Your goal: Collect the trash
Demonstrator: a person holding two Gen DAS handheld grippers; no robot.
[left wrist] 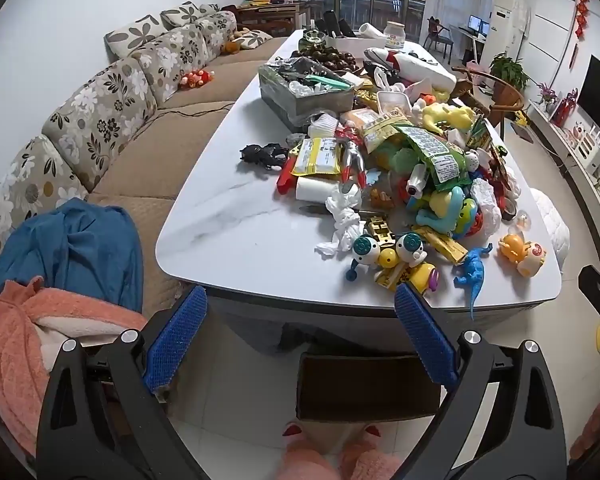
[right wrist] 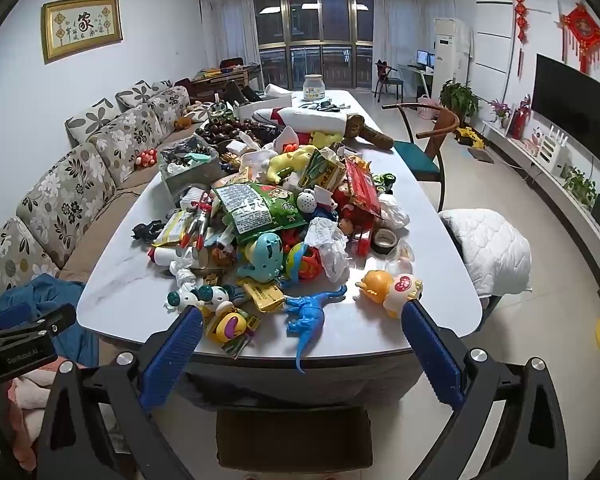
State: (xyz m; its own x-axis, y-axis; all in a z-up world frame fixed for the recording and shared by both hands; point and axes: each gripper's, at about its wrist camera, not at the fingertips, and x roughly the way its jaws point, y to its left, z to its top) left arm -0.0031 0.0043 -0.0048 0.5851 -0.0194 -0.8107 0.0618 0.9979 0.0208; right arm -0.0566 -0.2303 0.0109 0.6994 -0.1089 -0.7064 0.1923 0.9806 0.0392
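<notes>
Both grippers, left and right, hang released short of the table. Approach step, nothing held. Next: reach the near crumpled tissue among toys.

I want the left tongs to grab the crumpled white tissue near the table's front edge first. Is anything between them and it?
Nothing visible. The left tongs hang open before the table, and only bare tabletop lies ahead of the tissue. The toys crowd its right side, so approach from the left.
</notes>
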